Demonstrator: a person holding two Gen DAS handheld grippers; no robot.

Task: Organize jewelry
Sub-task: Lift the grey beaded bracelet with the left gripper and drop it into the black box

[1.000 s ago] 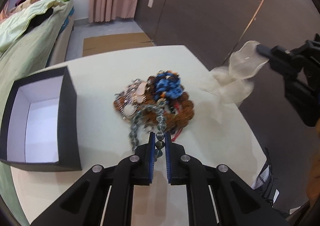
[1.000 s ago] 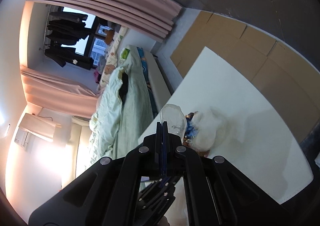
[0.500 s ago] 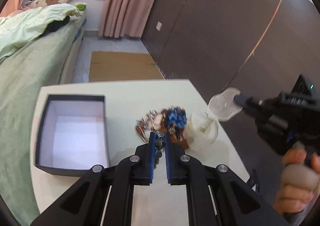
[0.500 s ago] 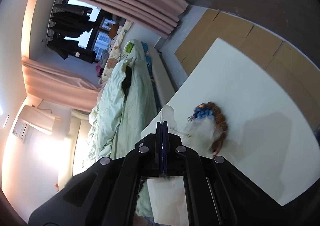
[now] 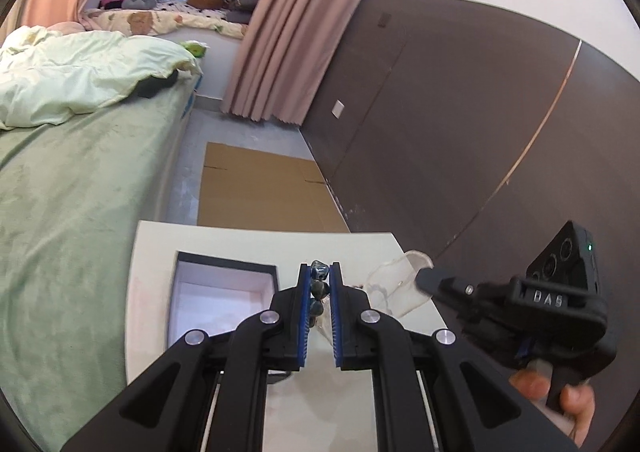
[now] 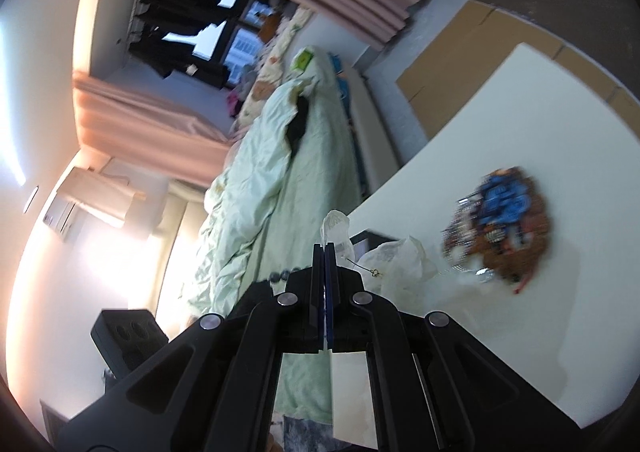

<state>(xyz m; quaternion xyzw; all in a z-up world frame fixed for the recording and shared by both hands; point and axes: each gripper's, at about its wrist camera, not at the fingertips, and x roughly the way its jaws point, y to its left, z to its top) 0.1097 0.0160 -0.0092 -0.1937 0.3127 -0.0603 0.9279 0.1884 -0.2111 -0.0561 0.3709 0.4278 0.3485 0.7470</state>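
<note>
bead strand (image 5: 319, 284) pinched between left tongs (image 5: 319, 272)

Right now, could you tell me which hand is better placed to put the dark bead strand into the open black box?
Left: its gripper is shut on the dark bead strand, beside the open black box. The right gripper is occupied, shut on the clear plastic bag.
</note>
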